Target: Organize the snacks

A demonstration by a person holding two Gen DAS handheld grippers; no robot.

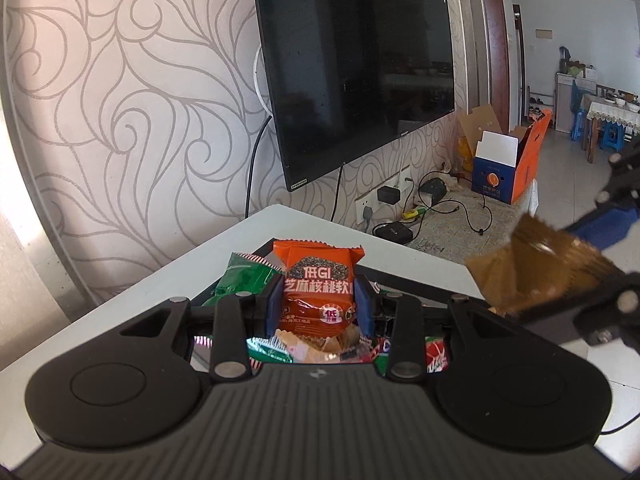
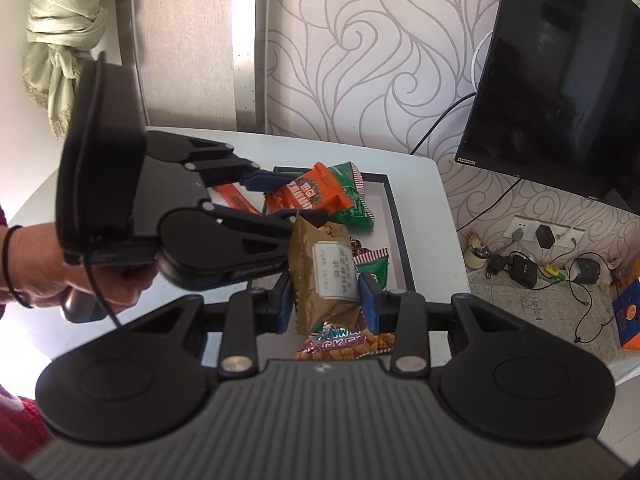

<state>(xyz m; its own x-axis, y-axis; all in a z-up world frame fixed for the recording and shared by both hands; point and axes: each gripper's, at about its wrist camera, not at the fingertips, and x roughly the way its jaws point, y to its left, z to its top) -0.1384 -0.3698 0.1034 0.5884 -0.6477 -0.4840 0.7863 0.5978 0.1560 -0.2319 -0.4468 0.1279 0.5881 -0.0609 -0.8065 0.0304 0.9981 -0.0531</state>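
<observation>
Jaws of both grippers are being pressed onto snacks — the left gripper [image 1: 316,304] is pinching an orange packet [image 1: 318,280], the right gripper [image 2: 328,300] a brown packet [image 2: 324,276] — above the black tray [image 2: 394,216].

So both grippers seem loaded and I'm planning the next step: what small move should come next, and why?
Probably carry both packets clear of the black tray and set them down apart: the left gripper grips the orange snack packet, the right gripper the brown one, both above the pile.
</observation>
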